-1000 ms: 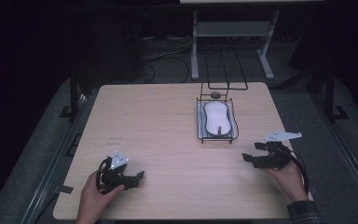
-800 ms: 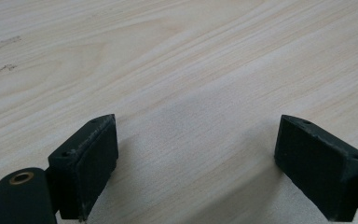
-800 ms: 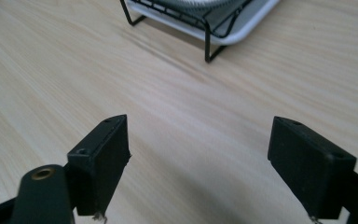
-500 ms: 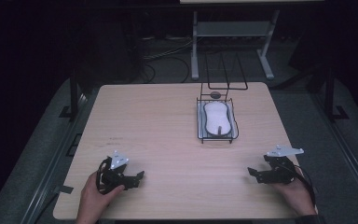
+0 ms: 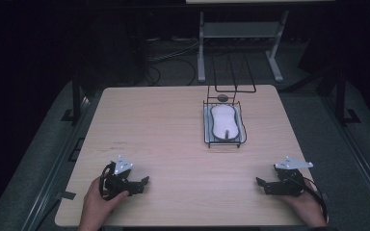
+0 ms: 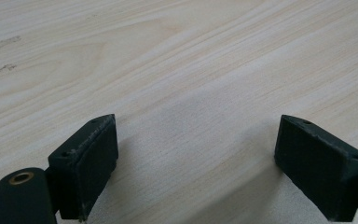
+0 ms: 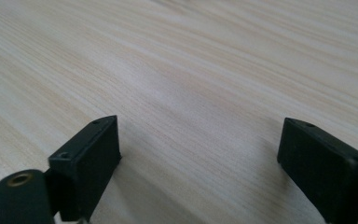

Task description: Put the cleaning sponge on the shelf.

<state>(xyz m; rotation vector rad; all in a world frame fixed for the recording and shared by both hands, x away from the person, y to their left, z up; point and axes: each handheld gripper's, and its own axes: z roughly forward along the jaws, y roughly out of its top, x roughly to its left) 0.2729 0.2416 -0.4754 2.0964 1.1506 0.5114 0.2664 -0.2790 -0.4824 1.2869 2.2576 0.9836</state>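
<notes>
At the lower left of the high view, the left gripper (image 5: 142, 183) rests low on the wooden table (image 5: 164, 130), held by the person's left hand (image 5: 96, 207) that enters from the bottom edge. In the left gripper view its two black pads (image 6: 86, 161) stand far apart at the lower corners of the frame, with nothing but bare wood grain between them; they hold nothing.

Right of the frame's centre, in the upper half of the tabletop, a black wire basket (image 5: 206, 137) sits on the wood, well apart from both grippers. A white mouse (image 5: 224, 120) lies lengthwise inside it, and a thin wire frame stands up behind the basket's far edge.

At the lower right of the high view, the right gripper (image 5: 261, 184) sits low over the table in the right hand (image 5: 308, 209), jaws pointing toward the frame's left. Its jaws have just been opening. In the right gripper view the pads (image 7: 88, 158) stand wide at the bottom corners, bare tabletop between them, gripping nothing.
</notes>
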